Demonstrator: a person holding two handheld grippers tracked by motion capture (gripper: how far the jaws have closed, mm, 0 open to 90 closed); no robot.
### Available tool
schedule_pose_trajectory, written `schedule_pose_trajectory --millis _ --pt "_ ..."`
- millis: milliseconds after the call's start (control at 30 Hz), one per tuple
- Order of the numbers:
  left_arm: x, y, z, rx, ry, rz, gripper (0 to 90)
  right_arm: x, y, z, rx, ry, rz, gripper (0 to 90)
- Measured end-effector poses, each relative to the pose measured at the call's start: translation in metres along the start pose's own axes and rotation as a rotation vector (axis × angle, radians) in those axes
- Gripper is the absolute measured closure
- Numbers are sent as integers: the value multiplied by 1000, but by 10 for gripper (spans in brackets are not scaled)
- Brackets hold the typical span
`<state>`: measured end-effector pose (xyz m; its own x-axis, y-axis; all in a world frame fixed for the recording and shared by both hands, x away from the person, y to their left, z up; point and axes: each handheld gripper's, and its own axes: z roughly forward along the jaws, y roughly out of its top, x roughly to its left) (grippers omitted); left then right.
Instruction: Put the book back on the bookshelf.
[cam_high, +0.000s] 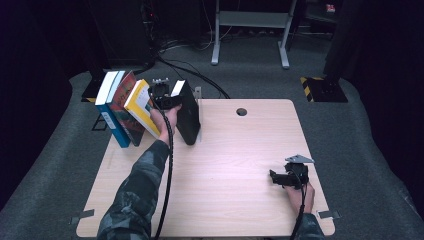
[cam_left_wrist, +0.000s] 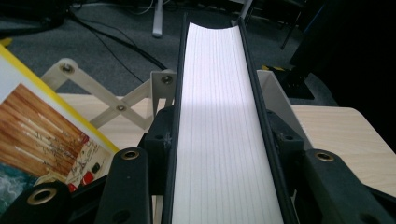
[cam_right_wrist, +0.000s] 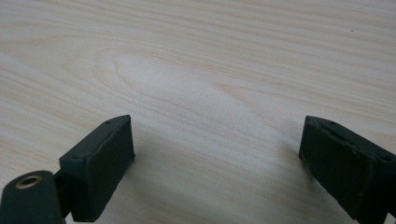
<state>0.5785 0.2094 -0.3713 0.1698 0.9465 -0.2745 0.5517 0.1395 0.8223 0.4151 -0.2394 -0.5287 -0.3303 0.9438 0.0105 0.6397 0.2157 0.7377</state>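
A thick black book (cam_high: 187, 117) stands upright at the back left of the wooden table (cam_high: 225, 165). My left gripper (cam_high: 165, 97) is shut on its top edge. In the left gripper view the white page edge of the black book (cam_left_wrist: 219, 116) runs up between the jaws, and the pads (cam_left_wrist: 161, 135) press on both covers. My right gripper (cam_high: 275, 177) rests low near the table's front right corner. Its jaws stand wide apart over bare wood, with nothing between the fingertips (cam_right_wrist: 100, 168).
Left of the black book lean a yellow book (cam_high: 142, 107), a red-brown book (cam_high: 125, 107) and a blue and white book (cam_high: 111, 112). A folding wooden rack (cam_left_wrist: 107, 98) stands behind them. A cable hole (cam_high: 241, 111) lies at the table's back edge.
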Motion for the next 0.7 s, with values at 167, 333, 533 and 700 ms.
schedule_pose_trajectory --millis 167,333,533,700 --pt "4 3 -1 32 7 40 523 0 0 0 0 1 -1 98" --pt "0 5 -9 44 78 160 369 0 0 0 -2 2 -1 99" --pt "3 2 -25 5 88 263 279 0 0 0 -1 2 -1 99" --pt "-4 -3 -41 -1 88 355 202 0 0 0 -2 2 0 99"
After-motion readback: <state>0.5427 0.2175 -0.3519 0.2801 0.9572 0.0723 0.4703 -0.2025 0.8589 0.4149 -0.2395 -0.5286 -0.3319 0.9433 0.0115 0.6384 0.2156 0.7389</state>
